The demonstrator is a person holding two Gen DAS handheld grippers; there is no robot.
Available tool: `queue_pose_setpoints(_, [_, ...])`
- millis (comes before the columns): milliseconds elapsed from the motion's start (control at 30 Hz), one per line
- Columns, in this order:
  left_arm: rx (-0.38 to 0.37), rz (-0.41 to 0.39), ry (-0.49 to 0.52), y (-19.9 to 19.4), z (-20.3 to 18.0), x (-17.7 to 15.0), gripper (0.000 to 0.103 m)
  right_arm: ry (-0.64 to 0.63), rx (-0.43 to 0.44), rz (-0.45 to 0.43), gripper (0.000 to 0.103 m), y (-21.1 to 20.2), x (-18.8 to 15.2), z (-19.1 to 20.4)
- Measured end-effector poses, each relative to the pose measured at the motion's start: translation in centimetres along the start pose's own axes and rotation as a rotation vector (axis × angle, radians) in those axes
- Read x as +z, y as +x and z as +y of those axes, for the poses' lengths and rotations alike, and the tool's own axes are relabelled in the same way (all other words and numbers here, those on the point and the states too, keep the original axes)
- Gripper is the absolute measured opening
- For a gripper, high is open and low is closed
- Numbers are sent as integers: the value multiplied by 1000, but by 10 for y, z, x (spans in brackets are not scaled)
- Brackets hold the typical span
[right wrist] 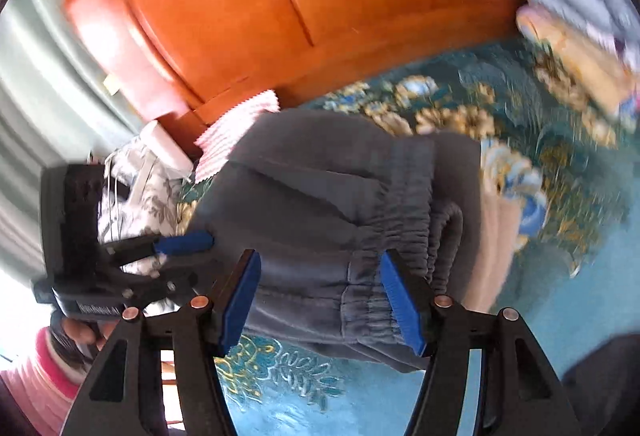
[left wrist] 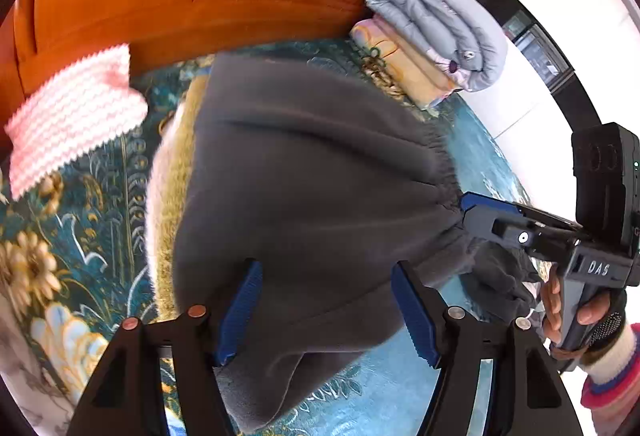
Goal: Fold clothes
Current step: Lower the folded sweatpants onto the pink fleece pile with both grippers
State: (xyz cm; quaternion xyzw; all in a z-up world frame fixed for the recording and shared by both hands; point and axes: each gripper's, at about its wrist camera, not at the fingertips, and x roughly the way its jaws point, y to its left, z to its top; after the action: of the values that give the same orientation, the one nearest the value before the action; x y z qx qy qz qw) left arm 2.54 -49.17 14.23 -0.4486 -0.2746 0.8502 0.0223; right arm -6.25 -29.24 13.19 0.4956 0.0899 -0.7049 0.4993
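Bedspread (left wrist: 80,236): teal floral, carries everything.
Trousers (left wrist: 312,176): grey fleece, doubled on bedspread, waistband (right wrist: 384,248) bunched on my right side.
Left gripper (left wrist: 326,312): spread wide above the cloth, nothing held.
Right gripper (right wrist: 320,300): wide too, straddling waistband, empty; I'd square edges before any crease.
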Motion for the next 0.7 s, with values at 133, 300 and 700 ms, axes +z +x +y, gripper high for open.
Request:
queue_pose_setpoints(133, [-3,-17,-2,2,0,-3,71,13,-20,-5,64,13,0,-6])
queue_pose_setpoints(300, [29,-73,2,-11,-16,-16,71,33,-29,-24,64,-2,-3,1])
queue_pose_setpoints(700, [43,-188,-66,-24,-56,-71,72,-65,-131,26,64,-35,-61,14])
